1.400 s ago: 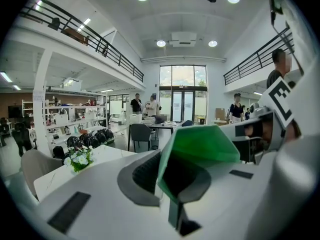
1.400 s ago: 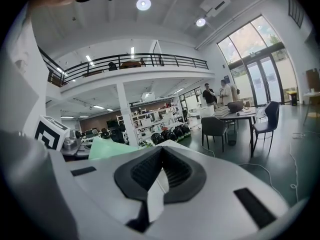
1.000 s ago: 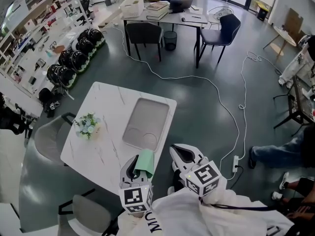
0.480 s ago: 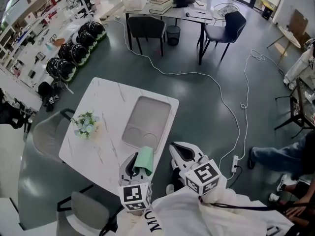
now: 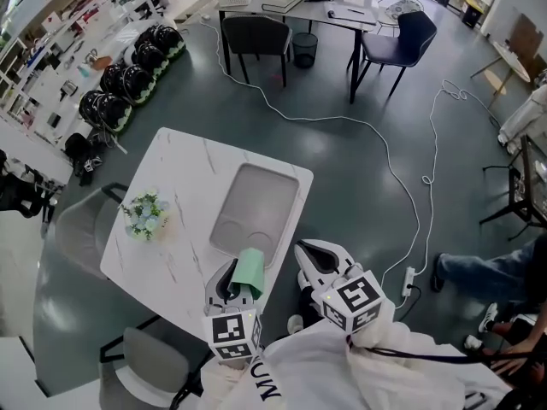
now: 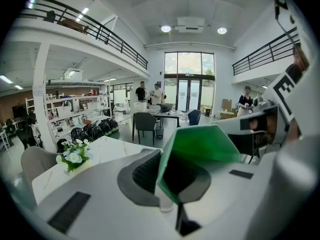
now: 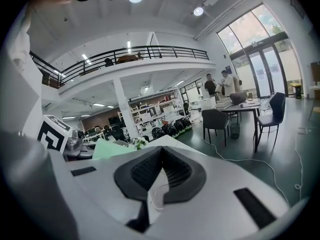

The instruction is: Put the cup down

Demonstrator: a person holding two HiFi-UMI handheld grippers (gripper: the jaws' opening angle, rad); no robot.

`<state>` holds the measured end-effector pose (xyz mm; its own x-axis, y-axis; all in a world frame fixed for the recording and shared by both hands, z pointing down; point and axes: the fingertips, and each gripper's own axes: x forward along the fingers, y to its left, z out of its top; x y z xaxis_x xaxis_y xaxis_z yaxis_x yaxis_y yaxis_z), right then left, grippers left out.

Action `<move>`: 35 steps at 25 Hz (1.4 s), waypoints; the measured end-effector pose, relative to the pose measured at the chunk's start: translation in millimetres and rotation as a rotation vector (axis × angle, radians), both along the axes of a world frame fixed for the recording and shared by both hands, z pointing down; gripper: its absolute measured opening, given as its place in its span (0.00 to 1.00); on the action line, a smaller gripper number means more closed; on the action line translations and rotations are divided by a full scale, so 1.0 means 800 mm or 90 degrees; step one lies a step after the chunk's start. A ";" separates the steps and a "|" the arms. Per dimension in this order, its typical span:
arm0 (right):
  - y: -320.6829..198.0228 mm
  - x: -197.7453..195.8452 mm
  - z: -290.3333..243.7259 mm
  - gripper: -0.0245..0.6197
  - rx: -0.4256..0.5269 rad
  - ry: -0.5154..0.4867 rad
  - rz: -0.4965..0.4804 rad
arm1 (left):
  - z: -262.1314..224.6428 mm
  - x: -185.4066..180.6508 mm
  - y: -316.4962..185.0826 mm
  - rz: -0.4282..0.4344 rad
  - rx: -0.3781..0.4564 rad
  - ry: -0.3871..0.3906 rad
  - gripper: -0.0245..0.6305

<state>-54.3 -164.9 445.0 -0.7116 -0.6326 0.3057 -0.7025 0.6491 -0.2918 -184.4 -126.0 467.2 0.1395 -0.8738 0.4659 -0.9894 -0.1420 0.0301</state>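
Pinches a pale green paper cup (image 5: 249, 272) in the left tongs (image 5: 232, 280), squashing its rim out of round, as plainly seen in the left gripper view. Holds cup and tongs over the near edge of a white marble-patterned worktop (image 5: 184, 186), just short of the near end of a grey rectangular tray (image 5: 256, 199) with two round recesses; cannot tell from above whether the cup touches the worktop. Carries the right tongs (image 5: 309, 253) pressed together with nothing between them, just to the right of the cup and off the worktop's edge, over the dark grey-green floor (image 5: 359, 195). Wears white sleeves (image 5: 325, 374), visible at the bottom of the head view below both marker cubes. Shares the worktop with a small bunch of white and pale blue flowers (image 5: 147, 214) near its left edge, well apart from the tray. Stands among two grey chairs (image 5: 77, 237) at the worktop's left and near corners, a long white cable (image 5: 385, 156) snaking across the floor, a row of round black helmets (image 5: 128, 75) along the left wall, and a dark desk (image 5: 316, 11) stacked with books at the far end.
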 end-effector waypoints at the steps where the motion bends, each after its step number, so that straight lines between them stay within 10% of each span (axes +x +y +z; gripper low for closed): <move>1: -0.005 0.000 0.002 0.05 -0.001 0.001 0.000 | 0.002 0.000 -0.004 -0.001 -0.004 -0.001 0.07; 35: -0.088 -0.001 0.094 0.05 -0.084 0.042 -0.021 | 0.194 -0.019 -0.070 0.037 -0.296 -0.053 0.07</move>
<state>-55.4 -235.1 520.5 -0.7066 -0.5607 0.4317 -0.7022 0.6309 -0.3300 -199.5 -181.7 622.6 0.1274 -0.5618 0.8174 -0.9820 -0.1876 0.0241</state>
